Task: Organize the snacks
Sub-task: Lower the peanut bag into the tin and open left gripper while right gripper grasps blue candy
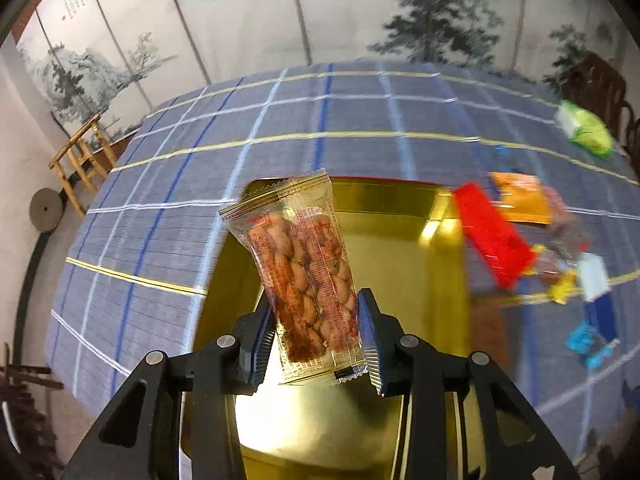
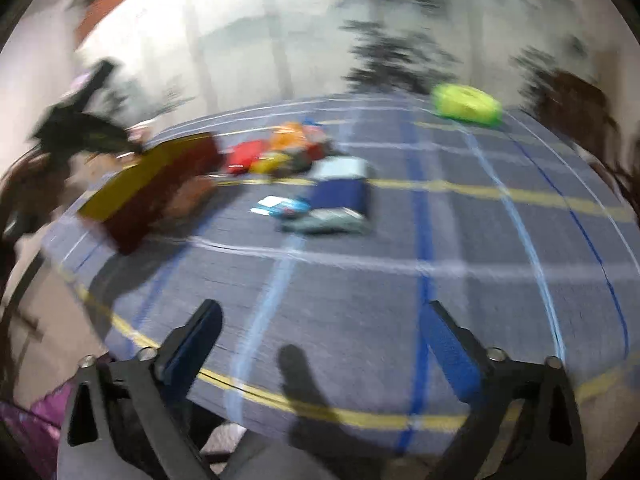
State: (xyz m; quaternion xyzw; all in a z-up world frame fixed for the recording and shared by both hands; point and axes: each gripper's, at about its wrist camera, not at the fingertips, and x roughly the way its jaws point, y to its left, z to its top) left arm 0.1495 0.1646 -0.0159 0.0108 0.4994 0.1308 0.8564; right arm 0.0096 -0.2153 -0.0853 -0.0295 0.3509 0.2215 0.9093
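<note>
My left gripper (image 1: 318, 316) is shut on a clear packet of peanuts (image 1: 304, 272), held upright by its lower half above the open gold tin (image 1: 400, 216). To the tin's right lie a red packet (image 1: 494, 236), an orange packet (image 1: 520, 196) and smaller snacks in a loose pile. In the blurred right wrist view my right gripper (image 2: 324, 336) stands open over bare cloth with nothing between its fingers. Beyond it are the tin (image 2: 148, 192), seen from its red side, a snack pile (image 2: 280, 152), a blue and white packet (image 2: 340, 188) and a green bag (image 2: 466, 104).
The blue checked tablecloth (image 1: 160, 208) covers a round table. A green bag (image 1: 586, 130) lies near the far right edge by a dark wooden chair (image 1: 600, 84). A painted folding screen (image 1: 240, 20) stands behind, with a bamboo stool (image 1: 80, 156) at the left.
</note>
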